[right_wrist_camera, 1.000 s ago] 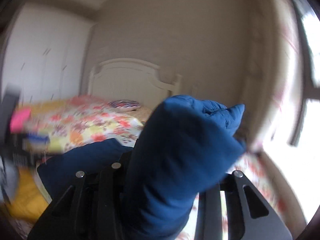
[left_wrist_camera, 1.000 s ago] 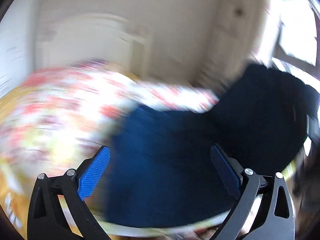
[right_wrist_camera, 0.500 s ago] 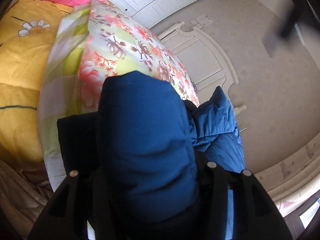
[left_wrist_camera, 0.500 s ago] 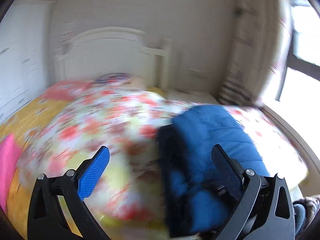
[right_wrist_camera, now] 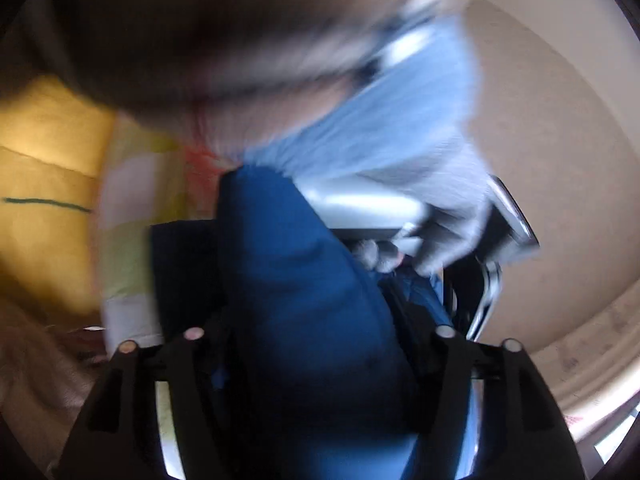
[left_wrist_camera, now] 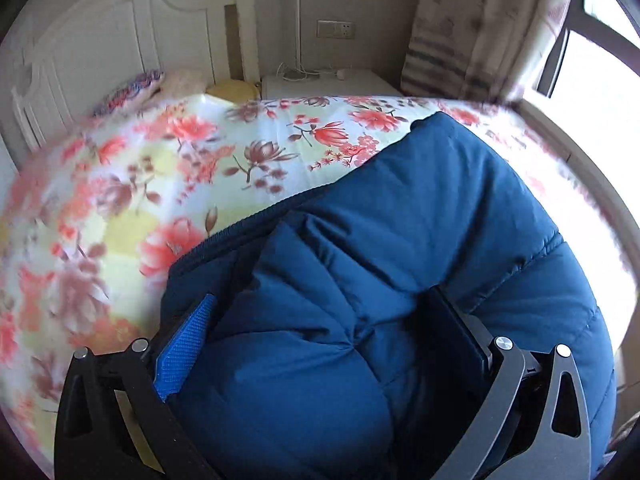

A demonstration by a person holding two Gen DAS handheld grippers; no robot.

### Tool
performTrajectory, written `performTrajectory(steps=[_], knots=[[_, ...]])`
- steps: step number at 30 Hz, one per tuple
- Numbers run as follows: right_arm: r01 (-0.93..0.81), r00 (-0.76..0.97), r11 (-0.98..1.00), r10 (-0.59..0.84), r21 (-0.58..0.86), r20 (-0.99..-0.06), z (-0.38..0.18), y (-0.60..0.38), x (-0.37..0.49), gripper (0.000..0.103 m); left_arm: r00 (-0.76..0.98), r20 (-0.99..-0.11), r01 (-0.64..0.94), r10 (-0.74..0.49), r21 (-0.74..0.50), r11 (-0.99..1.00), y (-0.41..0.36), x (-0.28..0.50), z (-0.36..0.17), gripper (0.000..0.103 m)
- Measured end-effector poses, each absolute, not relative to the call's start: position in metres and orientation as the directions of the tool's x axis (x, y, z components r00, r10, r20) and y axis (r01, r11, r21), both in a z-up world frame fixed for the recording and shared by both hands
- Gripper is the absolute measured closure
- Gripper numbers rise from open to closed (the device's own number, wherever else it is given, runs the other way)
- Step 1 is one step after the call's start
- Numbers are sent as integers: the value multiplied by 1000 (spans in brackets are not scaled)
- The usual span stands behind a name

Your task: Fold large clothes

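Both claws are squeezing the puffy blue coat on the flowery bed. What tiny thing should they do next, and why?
Probably lower the bunched fold onto the rest of the blue coat and only then let go. The left gripper and the right gripper each pinch a thick puff of it, and the coat already lies on the flowery bedspread, so setting it down first should keep the fold from springing open.

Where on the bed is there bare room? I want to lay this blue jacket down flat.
The flowered quilt lies bare from the jacket over to the pillows by the headboard. A narrow bare strip runs toward the window. It is crowded at the near edge, where the jacket bulges between both grippers.
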State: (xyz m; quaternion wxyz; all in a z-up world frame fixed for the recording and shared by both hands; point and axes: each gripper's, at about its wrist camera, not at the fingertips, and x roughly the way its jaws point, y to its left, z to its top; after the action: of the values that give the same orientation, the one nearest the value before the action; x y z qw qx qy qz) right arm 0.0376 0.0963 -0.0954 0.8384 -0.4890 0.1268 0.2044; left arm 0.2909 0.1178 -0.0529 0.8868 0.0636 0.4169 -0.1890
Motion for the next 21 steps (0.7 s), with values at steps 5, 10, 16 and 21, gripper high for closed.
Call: performTrajectory(steps=[5, 10, 16, 21], knots=[[-699, 711, 573, 486, -428, -509, -40, 31, 17, 29, 620, -727, 364, -294, -65, 929, 127, 288, -63, 4], [-630, 745, 763, 540, -146, -391, 10, -66, 40, 45, 634, -711, 350, -304, -86, 933, 132, 287, -64, 4], [-556, 758, 829, 480, -53, -442, -7, -93, 79, 46, 644, -701, 340, -306, -96, 935, 134, 286, -66, 4], [-601, 718, 791, 469, -117, -514, -53, -75, 88, 41, 675, -675, 319, -298, -98, 943, 140, 282, -68, 4]])
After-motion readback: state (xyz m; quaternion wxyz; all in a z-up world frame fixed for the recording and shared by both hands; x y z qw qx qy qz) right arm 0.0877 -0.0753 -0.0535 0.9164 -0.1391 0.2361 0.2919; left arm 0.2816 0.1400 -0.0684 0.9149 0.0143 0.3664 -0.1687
